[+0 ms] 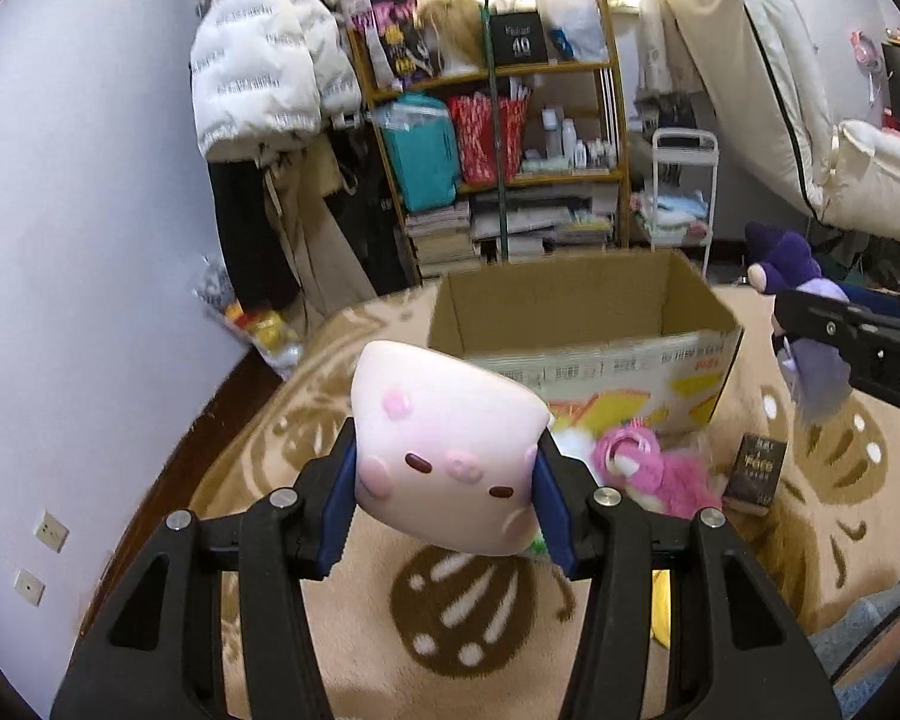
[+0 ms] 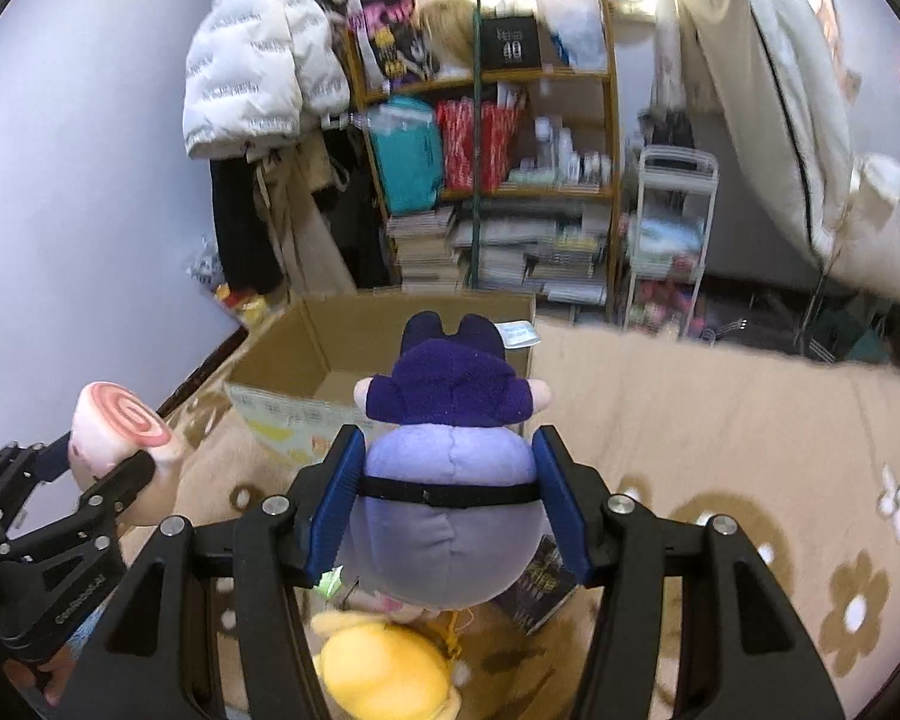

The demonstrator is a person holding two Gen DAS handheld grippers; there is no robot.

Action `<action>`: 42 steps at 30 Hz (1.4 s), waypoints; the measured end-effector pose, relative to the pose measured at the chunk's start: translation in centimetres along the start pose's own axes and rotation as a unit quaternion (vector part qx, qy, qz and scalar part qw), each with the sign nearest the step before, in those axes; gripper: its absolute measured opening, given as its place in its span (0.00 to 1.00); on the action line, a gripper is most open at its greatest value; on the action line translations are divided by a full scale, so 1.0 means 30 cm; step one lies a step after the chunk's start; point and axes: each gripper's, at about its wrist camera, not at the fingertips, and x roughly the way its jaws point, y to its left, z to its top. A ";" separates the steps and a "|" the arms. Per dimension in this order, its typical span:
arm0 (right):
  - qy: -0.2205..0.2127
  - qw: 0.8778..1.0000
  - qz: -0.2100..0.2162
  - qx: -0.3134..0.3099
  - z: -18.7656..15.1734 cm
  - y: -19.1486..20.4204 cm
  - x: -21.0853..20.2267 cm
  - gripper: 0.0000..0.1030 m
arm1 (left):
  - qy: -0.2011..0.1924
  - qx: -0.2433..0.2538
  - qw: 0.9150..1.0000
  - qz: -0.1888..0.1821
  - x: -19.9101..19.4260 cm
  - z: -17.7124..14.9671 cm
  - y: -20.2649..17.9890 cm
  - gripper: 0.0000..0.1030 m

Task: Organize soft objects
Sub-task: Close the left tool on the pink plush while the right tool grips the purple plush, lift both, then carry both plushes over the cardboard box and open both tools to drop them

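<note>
My left gripper (image 1: 447, 492) is shut on a pale pink plush cushion (image 1: 444, 438) with a small face, lifted above the rug. The same cushion (image 2: 120, 432) shows its swirl end at the left of the right wrist view. My right gripper (image 2: 450, 501) is shut on a purple plush doll (image 2: 447, 480) with a dark purple hood and a black belt; that doll (image 1: 804, 324) also hangs at the right edge of the left wrist view. An open cardboard box (image 1: 576, 324) stands on the rug ahead of both grippers, and its inside (image 2: 342, 384) looks bare.
A pink plush (image 1: 660, 471) and a dark book (image 1: 756, 471) lie on the beige patterned rug (image 1: 306, 432) in front of the box. A yellow plush (image 2: 384, 666) lies under the right gripper. A crowded shelf (image 1: 498, 138), hanging coats and a white cart (image 1: 684, 192) line the far wall.
</note>
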 end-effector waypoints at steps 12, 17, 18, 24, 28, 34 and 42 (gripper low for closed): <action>-0.062 0.998 0.015 -0.009 0.182 0.033 -0.075 0.59 | -0.065 0.007 0.998 0.010 -0.062 0.208 0.032 0.50; -0.082 0.996 0.006 -0.020 0.243 0.042 -0.067 0.59 | -0.093 0.001 0.996 0.012 -0.040 0.312 0.034 0.50; -0.086 0.996 0.004 -0.021 0.252 0.042 -0.063 0.59 | -0.097 -0.001 0.995 0.013 -0.030 0.326 0.034 0.50; -0.081 0.997 0.007 -0.013 0.280 0.025 -0.001 0.59 | -0.112 -0.014 0.994 0.010 0.049 0.355 0.036 0.50; -0.081 0.997 0.004 -0.011 0.286 0.013 0.038 0.59 | -0.105 -0.009 0.994 0.012 0.116 0.350 0.026 0.50; -0.073 0.997 0.005 -0.003 0.272 -0.007 0.105 0.59 | -0.091 -0.011 0.996 0.006 0.196 0.333 0.011 0.50; -0.056 0.998 0.021 0.032 0.216 -0.048 0.204 0.59 | -0.073 -0.011 0.997 -0.002 0.288 0.299 -0.006 0.50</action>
